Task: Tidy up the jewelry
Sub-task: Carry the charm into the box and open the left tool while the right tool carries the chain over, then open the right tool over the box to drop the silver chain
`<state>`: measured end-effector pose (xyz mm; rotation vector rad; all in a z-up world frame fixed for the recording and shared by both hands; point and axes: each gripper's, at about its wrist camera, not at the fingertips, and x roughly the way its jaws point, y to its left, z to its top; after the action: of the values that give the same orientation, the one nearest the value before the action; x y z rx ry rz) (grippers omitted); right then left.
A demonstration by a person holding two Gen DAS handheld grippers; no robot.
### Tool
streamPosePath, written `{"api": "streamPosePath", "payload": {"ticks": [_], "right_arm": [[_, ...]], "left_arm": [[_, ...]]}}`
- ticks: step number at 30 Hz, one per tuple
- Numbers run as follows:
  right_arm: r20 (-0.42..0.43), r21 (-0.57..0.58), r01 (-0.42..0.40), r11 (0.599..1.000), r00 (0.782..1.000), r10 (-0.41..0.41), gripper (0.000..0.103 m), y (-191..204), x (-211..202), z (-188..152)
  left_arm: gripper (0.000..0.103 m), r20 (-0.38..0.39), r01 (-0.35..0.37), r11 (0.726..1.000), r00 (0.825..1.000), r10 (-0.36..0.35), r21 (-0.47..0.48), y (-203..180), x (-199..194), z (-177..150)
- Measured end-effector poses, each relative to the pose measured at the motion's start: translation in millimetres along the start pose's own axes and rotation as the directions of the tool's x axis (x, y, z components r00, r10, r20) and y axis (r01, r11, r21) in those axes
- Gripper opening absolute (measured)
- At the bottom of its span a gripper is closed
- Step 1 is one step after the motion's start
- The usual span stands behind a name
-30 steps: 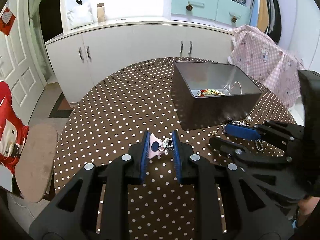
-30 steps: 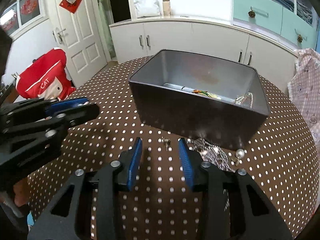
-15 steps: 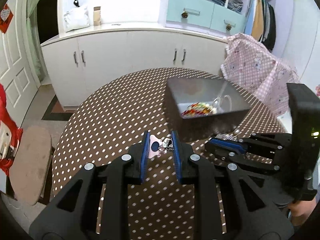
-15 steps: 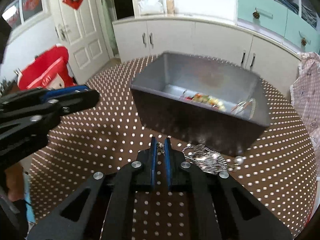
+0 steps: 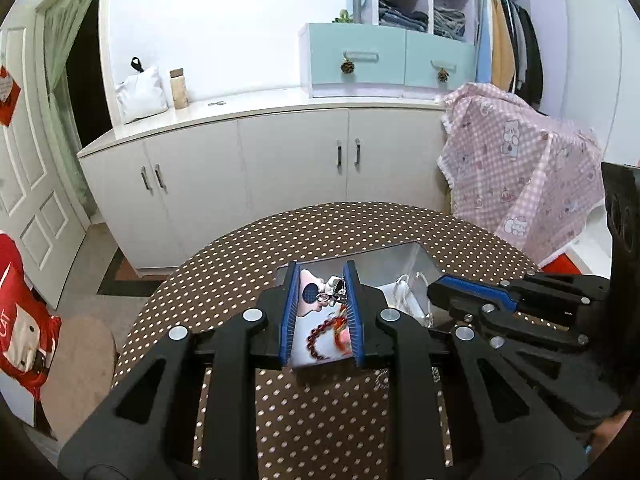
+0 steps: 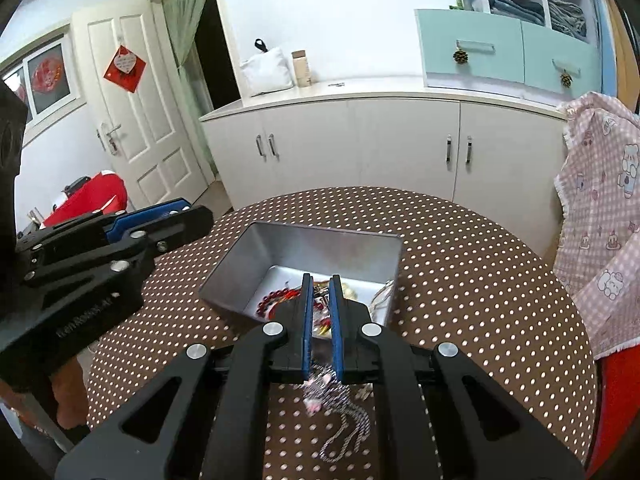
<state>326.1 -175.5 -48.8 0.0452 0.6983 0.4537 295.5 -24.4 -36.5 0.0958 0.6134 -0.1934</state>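
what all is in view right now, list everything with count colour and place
metal box: 1, silver inside, middle of the table
table: 1, brown with white dots, under everything
red bead bracelet: 1, dark red, in the box
pink charm: 1, pink with metal clip, between the left tool's fingers above the box
silver chain: 1, silver, on the table in front of the box
white cabinets: 1 run, behind the table
pink cloth: 1, checked, right of the table
left tool: 1, black and blue
right tool: 1, black and blue, nearly shut over the box
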Motion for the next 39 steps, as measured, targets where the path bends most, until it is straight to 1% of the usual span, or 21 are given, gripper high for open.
{"api": "streamPosePath", "payload": {"ticks": [3,8,11,14,18,20,21,22,23,33,35,38,39], "right_arm": [[-0.013,0.006,0.0,1.0,1.0,0.0,0.006,-3,6,-1],[-0.033,0.019,-0.009,1.0,0.999,0.01,0.006,-7,16,-5],[-0.036,0.025,-0.017,1.0,0.999,0.018,0.007,-9,19,-4],[-0.04,0.029,-0.026,0.999,0.999,0.027,0.007,-10,20,-3],[-0.043,0.028,-0.032,0.999,0.998,0.033,0.007,-13,22,-2],[-0.043,0.029,-0.032,0.999,0.999,0.033,0.007,-15,22,-2],[-0.043,0.031,-0.033,0.999,0.998,0.034,0.007,-15,22,-1],[-0.043,0.033,-0.035,0.999,0.998,0.036,0.007,-16,23,-1],[-0.043,0.034,-0.035,0.999,0.998,0.037,0.007,-16,23,-1],[-0.021,0.043,-0.048,0.998,0.999,0.049,0.007,-17,15,-1],[-0.004,0.055,-0.069,0.996,0.998,0.07,0.009,-18,11,1],[0.013,0.058,-0.07,0.996,0.998,0.069,0.01,-18,3,2],[0.021,0.06,-0.071,0.996,0.997,0.07,0.012,-19,0,3]], "left_arm": [[0.022,-0.019,-0.019,1.0,1.0,0.019,0.017,-7,13,2],[0.022,-0.067,-0.001,1.0,0.998,0.002,0.014,-8,30,0],[0.022,-0.097,0.025,1.0,0.995,-0.026,-0.009,-5,38,-3],[0.023,-0.111,0.044,0.998,0.993,-0.048,-0.039,1,42,-6],[0.023,-0.112,0.041,0.998,0.993,-0.047,-0.056,3,41,-5],[0.036,-0.112,0.038,0.997,0.993,-0.045,-0.066,6,41,-4],[0.062,-0.106,0.026,0.997,0.994,-0.034,-0.074,7,39,-4],[0.068,-0.092,0.012,0.997,0.996,-0.019,-0.082,8,37,-4],[0.068,-0.076,0.001,0.997,0.997,-0.007,-0.082,9,33,-3],[0.068,-0.064,-0.014,0.997,0.998,0.009,-0.073,13,22,-3],[0.068,-0.067,-0.021,0.997,0.998,0.016,-0.077,13,20,-4],[0.068,-0.06,-0.029,0.996,0.998,0.024,-0.087,17,14,-5],[0.068,-0.055,-0.031,0.995,0.998,0.026,-0.093,19,11,-6]]}}
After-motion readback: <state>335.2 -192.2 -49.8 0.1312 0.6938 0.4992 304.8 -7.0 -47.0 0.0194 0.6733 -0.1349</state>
